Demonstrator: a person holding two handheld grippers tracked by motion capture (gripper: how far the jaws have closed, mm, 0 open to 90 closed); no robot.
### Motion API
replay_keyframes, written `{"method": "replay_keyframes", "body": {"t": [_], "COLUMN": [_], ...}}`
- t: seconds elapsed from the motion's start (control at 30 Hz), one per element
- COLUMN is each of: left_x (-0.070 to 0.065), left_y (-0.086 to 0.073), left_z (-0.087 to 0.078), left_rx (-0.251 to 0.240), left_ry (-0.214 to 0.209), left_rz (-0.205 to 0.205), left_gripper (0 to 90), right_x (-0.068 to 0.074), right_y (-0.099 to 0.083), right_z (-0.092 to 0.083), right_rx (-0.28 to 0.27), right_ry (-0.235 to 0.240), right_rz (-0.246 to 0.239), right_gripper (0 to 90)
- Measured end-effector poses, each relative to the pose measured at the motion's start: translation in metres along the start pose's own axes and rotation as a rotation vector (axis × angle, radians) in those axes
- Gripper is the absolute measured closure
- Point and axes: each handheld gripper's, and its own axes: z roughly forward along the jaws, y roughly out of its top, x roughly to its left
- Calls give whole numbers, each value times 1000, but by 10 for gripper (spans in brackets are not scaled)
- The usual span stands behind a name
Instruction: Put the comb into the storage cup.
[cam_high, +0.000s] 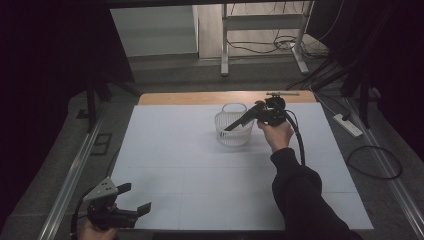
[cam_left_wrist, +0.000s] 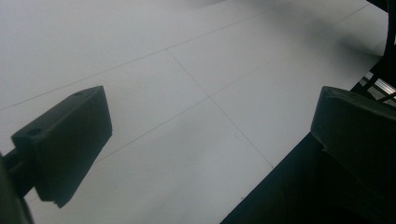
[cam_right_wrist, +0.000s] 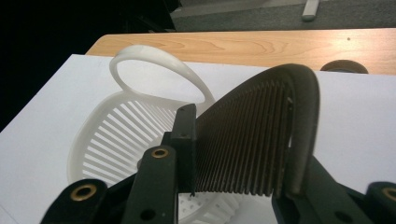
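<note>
Dark plastic comb (cam_right_wrist: 252, 144) sits pinched between the jaws of the right gripper (cam_right_wrist: 233, 186), its teeth running along the clamp line and its curved spine arching up and over on the far side. Just beyond and below those jaws stands the white slotted basket (cam_right_wrist: 116, 135), with its looped handle (cam_right_wrist: 154, 70) rising behind the comb.

Seen from the high view, the comb (cam_high: 240, 121) is a long, thin thing: its long axis slants from the right gripper (cam_high: 260, 114) down toward the basket (cam_high: 233, 131), the free end pointing into the open mouth.

To do this step well, I judge the hand should lower the free end inside the rim, away from the handle loop, tilt the comb so it lies along the wall, and only then loosen the clamp; letting go too high risks the comb tipping out over the edge.

Off near the table's front corner, the left gripper (cam_high: 132, 200) hangs with jaws spread wide, nothing between them, over the bare white table (cam_left_wrist: 196, 56).
</note>
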Motion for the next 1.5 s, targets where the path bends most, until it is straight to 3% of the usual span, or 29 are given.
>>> {"method": "replay_keyframes", "body": {"t": [0.37,0.87,1.03,1.5], "left_x": [0,0,0,0], "left_y": [0,0,0,0], "left_z": [0,0,0,1], "left_rx": [3,3,5,11], "left_ry": [-1,-1,1,4], "left_rz": [0,0,0,0], "left_gripper": [0,0,0,0], "right_x": [-7,-8,-7,-8], "right_y": [-4,-6,-6,-6], "right_z": [1,1,0,-1], "right_rx": [5,18,28,50], "right_ry": [-23,-66,-90,-91], "right_rz": [10,-27,-52,-44], "right_gripper": [657,581,530,339]}}
